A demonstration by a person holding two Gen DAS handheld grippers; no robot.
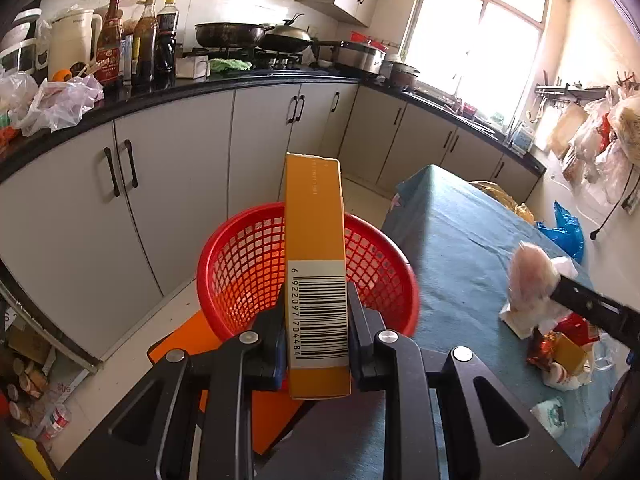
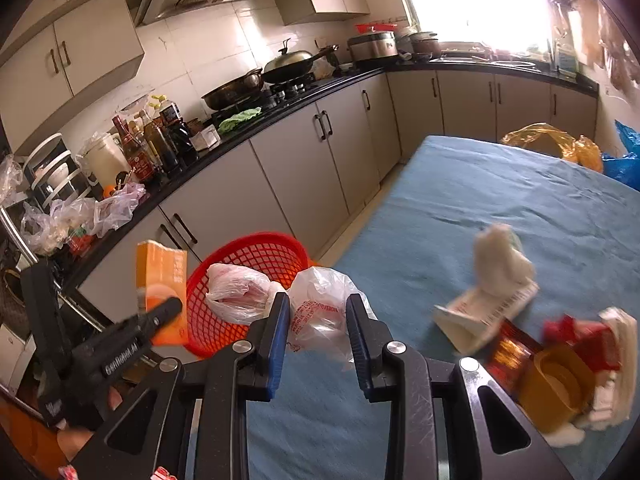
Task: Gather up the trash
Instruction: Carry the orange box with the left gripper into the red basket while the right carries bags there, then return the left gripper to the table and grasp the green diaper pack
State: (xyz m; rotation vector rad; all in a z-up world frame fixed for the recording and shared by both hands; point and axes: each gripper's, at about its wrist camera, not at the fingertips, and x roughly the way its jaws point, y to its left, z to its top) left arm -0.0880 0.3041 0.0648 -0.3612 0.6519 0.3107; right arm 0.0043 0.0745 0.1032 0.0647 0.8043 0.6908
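Note:
My left gripper (image 1: 315,320) is shut on an orange carton (image 1: 315,248) with a barcode and holds it upright over the red mesh basket (image 1: 240,264). The same carton (image 2: 162,280) and basket (image 2: 256,252) show in the right wrist view, at the left. My right gripper (image 2: 318,320) is shut on a crumpled clear plastic bag (image 2: 320,312) with red print, just beside the basket's rim above the blue table edge. In the left wrist view the bag (image 1: 530,272) looks blurred at the right.
A blue-covered table (image 2: 480,200) carries a pile of wrappers, a white paper carton (image 2: 488,304) and a yellow cup (image 2: 556,384) at the right. An orange stool (image 1: 224,380) stands under the basket. Grey kitchen cabinets (image 1: 180,172) and a cluttered counter run behind.

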